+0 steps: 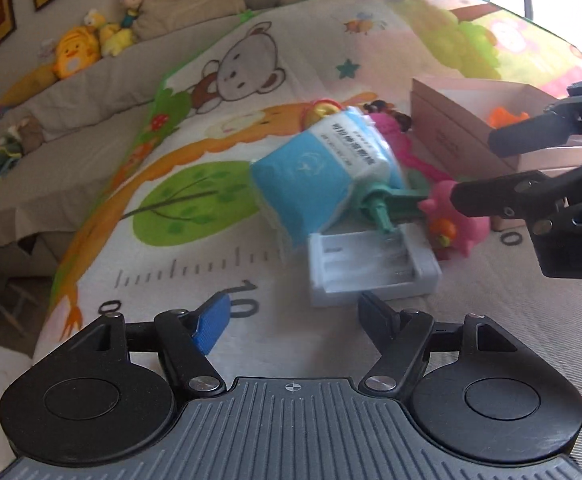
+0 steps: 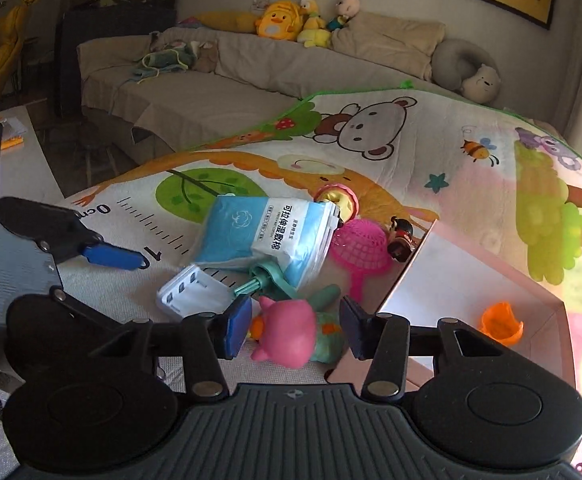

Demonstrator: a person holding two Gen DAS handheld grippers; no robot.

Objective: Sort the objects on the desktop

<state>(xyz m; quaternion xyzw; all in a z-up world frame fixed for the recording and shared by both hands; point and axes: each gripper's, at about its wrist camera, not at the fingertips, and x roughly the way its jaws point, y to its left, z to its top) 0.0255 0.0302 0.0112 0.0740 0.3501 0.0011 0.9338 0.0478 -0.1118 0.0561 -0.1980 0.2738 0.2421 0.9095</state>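
A: Where are the things to sort?

B: They lie in one heap on the cartoon play mat (image 2: 431,168). In the middle is a blue and white packet of cotton pads (image 2: 267,236). Its lower edge rests over a white battery charger (image 2: 195,288), and a teal plastic tool (image 2: 267,276) lies between them. Beside the packet, on the side of the box, lies a pink toy net (image 2: 361,246), and a small dark figurine (image 2: 401,236) stands just beside the box wall.

A: And the box?

B: The pink cardboard box (image 2: 419,268) is open and stands to the right of the heap. An orange toy piece (image 2: 501,324) lies inside it.

A: What about the right hand-held gripper (image 2: 296,324)?

B: Its jaws stand apart on both sides of a pink rubber pig toy (image 2: 291,332). I see a small gap at each side, so the pads do not press on the toy. The toy is still on the mat.

A: And the left hand-held gripper (image 1: 297,316)?

B: It is open and holds nothing. The charger (image 1: 371,268) lies just in front of its fingertips, near the right finger. In the right wrist view its blue pad (image 2: 111,256) hovers over the printed ruler marks.
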